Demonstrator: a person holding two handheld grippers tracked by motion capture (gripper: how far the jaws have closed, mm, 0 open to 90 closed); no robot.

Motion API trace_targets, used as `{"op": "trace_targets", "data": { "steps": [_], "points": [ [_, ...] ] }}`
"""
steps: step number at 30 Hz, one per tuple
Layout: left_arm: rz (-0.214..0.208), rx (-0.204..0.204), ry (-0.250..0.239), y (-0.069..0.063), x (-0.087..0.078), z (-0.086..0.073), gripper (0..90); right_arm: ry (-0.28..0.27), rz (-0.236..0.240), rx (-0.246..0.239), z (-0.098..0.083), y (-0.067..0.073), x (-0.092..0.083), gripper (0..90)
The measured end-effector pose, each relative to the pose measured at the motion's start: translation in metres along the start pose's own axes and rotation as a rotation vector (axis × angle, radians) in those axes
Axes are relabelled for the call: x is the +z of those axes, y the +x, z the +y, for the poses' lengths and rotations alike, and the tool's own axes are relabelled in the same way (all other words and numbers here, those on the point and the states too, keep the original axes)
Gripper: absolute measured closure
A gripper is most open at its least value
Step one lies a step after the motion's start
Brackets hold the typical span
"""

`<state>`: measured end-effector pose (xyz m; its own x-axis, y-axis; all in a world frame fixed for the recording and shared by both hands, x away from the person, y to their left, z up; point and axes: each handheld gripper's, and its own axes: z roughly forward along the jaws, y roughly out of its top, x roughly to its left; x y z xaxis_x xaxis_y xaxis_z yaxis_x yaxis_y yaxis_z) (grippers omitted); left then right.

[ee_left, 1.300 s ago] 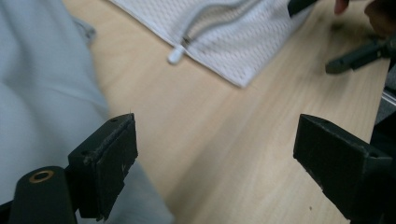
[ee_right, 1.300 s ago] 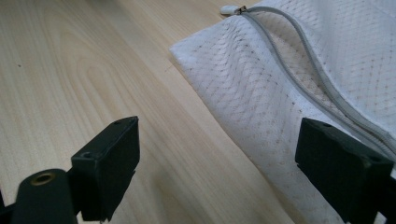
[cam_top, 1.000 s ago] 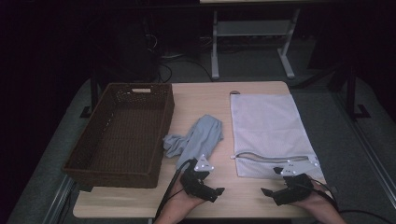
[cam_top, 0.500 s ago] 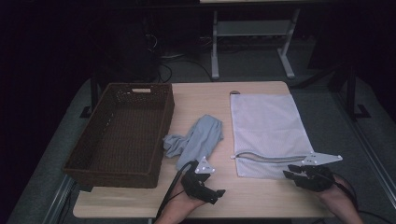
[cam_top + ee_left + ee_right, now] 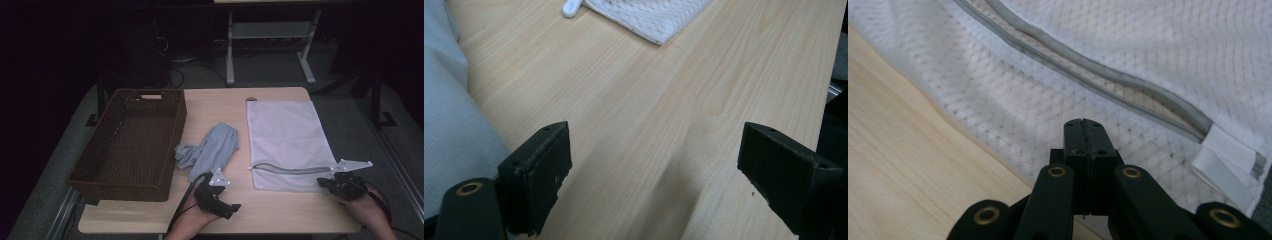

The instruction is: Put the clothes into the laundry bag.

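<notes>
now right gripper [image 5: 1083, 125] jaws just closed, clenched empty over mesh laundry bag [image 5: 287, 135] near its zipper [image 5: 1088, 75], likely to open it; left gripper [image 5: 659, 165] released wide beside grey cloth [image 5: 210, 150]

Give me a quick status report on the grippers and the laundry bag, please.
Left gripper open over bare table. Right gripper shut, jaws together over the mesh laundry bag near its zipper; a pinch of mesh cannot be told. Grey cloth beside bag, nothing in the way.
</notes>
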<state>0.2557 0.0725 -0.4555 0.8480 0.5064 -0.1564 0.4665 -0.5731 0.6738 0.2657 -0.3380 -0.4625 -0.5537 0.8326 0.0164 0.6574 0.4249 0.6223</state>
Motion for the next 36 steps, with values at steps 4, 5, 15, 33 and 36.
{"op": "trace_targets", "data": {
  "steps": [4,5,15,33,36],
  "points": [
    [-0.005,-0.003,0.002,0.0,0.001,0.0,13.3,0.003,0.004,0.005,-0.001,-0.002,0.001,89.3],
    [-0.007,-0.003,0.003,0.001,0.001,0.0,13.3,0.004,0.002,0.0,-0.001,-0.002,0.001,89.3],
    [-0.008,-0.004,0.001,0.001,0.0,0.0,13.3,0.018,0.021,-0.088,0.004,0.013,0.003,89.4],
    [-0.012,-0.011,-0.005,0.002,0.0,0.0,13.4,0.027,0.105,-0.221,0.011,0.049,0.008,89.4],
    [-0.013,-0.015,-0.008,0.001,0.0,0.0,13.4,0.03,0.127,-0.243,0.012,0.057,0.008,89.4]
  ]
}}
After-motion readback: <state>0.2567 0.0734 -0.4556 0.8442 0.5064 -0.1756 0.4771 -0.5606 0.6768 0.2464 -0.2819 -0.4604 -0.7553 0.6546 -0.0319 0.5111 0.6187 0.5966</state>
